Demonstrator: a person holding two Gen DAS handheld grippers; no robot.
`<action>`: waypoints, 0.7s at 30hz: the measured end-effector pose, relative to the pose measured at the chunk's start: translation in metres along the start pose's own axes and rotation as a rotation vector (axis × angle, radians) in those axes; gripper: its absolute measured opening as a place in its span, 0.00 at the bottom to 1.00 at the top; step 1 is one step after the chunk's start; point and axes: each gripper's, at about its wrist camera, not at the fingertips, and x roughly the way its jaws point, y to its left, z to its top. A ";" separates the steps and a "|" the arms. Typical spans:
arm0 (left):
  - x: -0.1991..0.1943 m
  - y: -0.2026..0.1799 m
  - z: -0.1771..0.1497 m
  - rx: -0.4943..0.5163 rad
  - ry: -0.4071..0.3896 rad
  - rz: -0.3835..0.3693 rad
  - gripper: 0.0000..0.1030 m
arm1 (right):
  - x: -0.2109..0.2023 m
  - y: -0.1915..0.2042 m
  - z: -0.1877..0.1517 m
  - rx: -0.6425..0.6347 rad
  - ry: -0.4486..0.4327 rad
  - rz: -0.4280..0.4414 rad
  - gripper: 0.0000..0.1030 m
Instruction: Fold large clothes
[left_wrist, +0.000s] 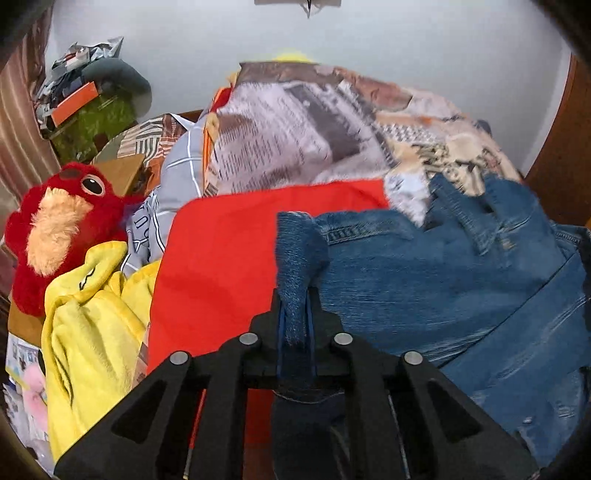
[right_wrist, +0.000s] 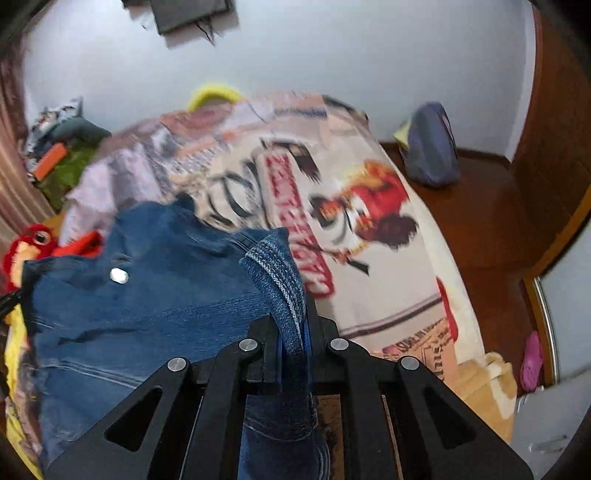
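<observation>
A blue denim jacket (left_wrist: 443, 280) lies spread over a bed, its metal button (right_wrist: 119, 275) showing in the right wrist view. My left gripper (left_wrist: 294, 306) is shut on a corner of the denim, which sticks up between the black fingers. Beside it lies a red cloth (left_wrist: 229, 258) under the jacket's left edge. My right gripper (right_wrist: 293, 317) is shut on another denim edge with pale stitching (right_wrist: 273, 273), the jacket (right_wrist: 147, 314) hanging to its left. Both grippers point down over the bed.
A printed blanket (right_wrist: 332, 206) covers the bed. A red plush toy (left_wrist: 55, 236) and a yellow garment (left_wrist: 92, 317) lie at the left. Clutter with an orange box (left_wrist: 74, 105) sits in the far left corner. Wooden floor (right_wrist: 491, 221), a grey bag (right_wrist: 430, 147) and a pink shoe (right_wrist: 532, 362) are to the right.
</observation>
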 end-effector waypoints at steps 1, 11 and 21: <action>0.005 0.000 -0.002 0.010 0.010 0.019 0.13 | 0.005 -0.001 -0.001 0.002 0.006 -0.007 0.09; -0.013 -0.002 -0.012 0.018 0.049 0.073 0.22 | -0.015 0.013 -0.015 -0.072 0.046 -0.120 0.14; -0.109 -0.010 -0.023 0.067 -0.061 0.065 0.55 | -0.125 0.035 -0.034 -0.113 -0.086 -0.045 0.36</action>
